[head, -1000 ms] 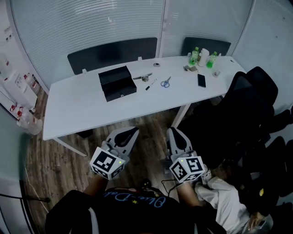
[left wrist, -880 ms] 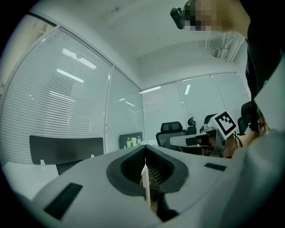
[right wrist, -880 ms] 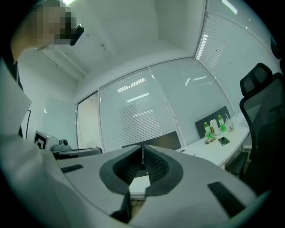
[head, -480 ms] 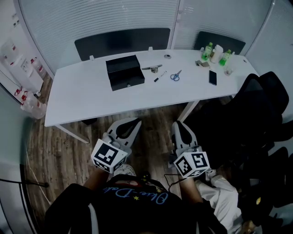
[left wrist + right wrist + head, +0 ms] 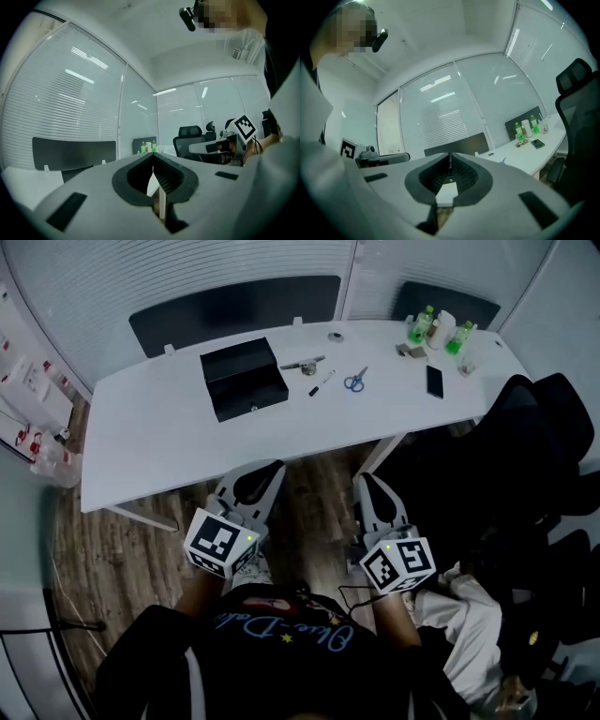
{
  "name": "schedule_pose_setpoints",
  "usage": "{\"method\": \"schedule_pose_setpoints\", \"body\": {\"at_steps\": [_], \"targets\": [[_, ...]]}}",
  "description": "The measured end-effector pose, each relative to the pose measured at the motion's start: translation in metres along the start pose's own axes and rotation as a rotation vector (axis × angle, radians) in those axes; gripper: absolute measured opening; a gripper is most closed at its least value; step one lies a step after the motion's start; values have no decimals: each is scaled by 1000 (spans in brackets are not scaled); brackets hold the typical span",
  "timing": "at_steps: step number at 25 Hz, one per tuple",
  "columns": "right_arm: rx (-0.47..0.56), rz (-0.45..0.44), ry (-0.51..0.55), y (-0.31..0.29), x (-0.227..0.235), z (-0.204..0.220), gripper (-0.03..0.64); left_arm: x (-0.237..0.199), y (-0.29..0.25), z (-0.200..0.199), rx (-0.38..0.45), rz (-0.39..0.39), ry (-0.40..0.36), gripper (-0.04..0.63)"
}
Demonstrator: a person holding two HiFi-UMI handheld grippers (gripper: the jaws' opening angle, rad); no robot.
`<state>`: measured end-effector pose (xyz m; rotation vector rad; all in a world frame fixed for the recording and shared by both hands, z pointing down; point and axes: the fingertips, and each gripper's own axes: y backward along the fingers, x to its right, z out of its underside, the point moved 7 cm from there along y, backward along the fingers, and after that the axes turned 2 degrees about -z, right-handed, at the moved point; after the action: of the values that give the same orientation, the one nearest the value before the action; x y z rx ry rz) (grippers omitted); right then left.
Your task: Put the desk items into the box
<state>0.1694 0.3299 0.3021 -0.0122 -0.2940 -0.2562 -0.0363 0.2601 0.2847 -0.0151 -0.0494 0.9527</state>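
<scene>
Both grippers are hanging level over the wood floor, just short of the desk's (image 5: 159, 446) near edge. The left gripper (image 5: 262, 476) is showing its jaws pressed together, nothing between them, and the right gripper (image 5: 367, 488) is doing the same. On the desk the black box (image 5: 244, 379) is sitting left of centre, with a pen (image 5: 322, 382), scissors (image 5: 353, 382) and phone (image 5: 435, 381) lying to its right, all outside it. 2 green bottles (image 5: 419, 329) are standing at the far right corner.

You wear a dark shirt (image 5: 281, 657) with pale cursive lettering, at lower centre of the frame. Your left gripper (image 5: 271, 469) and right gripper (image 5: 364, 480) each have a light grey shell, black jaw lining and a marker cube (image 5: 221, 545) with black-and-white squares.
</scene>
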Motion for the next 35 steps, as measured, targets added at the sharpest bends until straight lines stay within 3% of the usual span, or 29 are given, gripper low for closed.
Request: {"method": "schedule_pose_setpoints", "body": {"at_steps": [14, 35], "targets": [[17, 89, -28, -91, 22, -13, 11, -87, -74, -9, 4, 99, -33, 9], [12, 219, -54, -229, 9, -1, 11, -230, -124, 2, -14, 236, -18, 9]]}}
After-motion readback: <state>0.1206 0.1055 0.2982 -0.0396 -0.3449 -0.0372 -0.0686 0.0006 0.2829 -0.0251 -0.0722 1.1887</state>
